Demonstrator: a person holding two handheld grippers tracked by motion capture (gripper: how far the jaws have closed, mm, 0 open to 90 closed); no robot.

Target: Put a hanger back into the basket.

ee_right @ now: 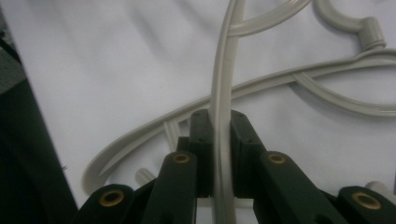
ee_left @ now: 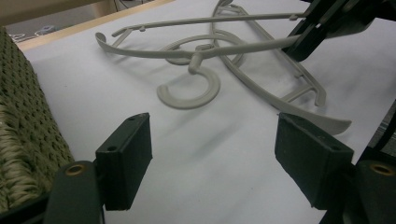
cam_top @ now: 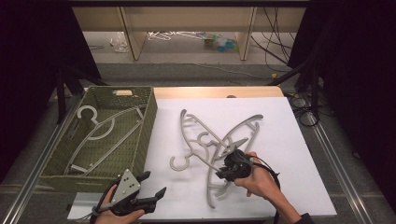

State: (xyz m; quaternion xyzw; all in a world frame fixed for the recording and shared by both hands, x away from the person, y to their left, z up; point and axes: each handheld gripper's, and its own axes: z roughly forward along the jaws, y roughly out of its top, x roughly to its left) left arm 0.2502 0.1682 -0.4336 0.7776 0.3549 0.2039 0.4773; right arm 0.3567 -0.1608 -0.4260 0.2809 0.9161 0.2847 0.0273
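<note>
Item: grey plastic coat hanger (ee_right: 223,93), centre-right on the white counter (cam_top: 289,154), crossed over a second grey hanger (cam_top: 191,140). My right gripper (cam_top: 229,163) pinches its arm to lift it free. Left gripper (cam_top: 152,184), jaws spread, waits near the green woven basket (cam_top: 144,130), probably its destination.

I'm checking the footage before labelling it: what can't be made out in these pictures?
- High view: where the right gripper grips the hanger is hidden by the gripper's body and hand.
- High view: items on the floor under the far shelf are too small.
- Right gripper view: the hanger's arm is cut off by the top edge.
</note>
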